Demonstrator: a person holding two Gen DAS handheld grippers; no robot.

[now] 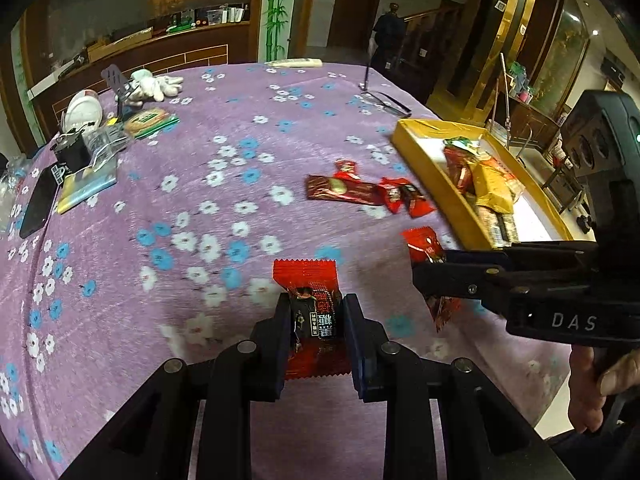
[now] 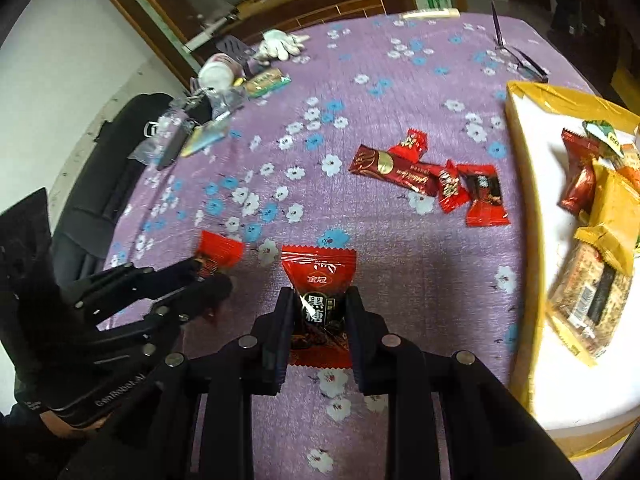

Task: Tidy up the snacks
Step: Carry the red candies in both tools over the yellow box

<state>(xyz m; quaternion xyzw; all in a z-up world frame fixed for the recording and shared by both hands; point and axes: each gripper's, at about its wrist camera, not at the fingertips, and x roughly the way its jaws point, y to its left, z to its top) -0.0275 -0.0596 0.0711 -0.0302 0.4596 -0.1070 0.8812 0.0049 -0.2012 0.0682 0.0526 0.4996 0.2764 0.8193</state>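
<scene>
My left gripper (image 1: 316, 312) is shut on a red candy packet (image 1: 308, 280) above the purple flowered tablecloth. My right gripper (image 2: 318, 304) is shut on another red candy packet (image 2: 318, 270). Each gripper shows in the other's view, the right one (image 1: 424, 268) with its packet (image 1: 424, 242), the left one (image 2: 216, 274) with its packet (image 2: 220, 250). Several red snacks (image 2: 432, 184) lie loose mid-table, including a long chocolate bar (image 1: 344, 190). A yellow box (image 1: 424, 168) with a white floor at the right holds several snacks (image 2: 600, 216).
Clutter sits at the table's far left: white gloves (image 1: 154, 84), a white cup (image 1: 82, 110), a green packet (image 1: 150, 120), a phone (image 1: 38, 206). Glasses (image 1: 386, 102) lie at the far right. A black bag (image 2: 120, 152) sits off the table's left edge.
</scene>
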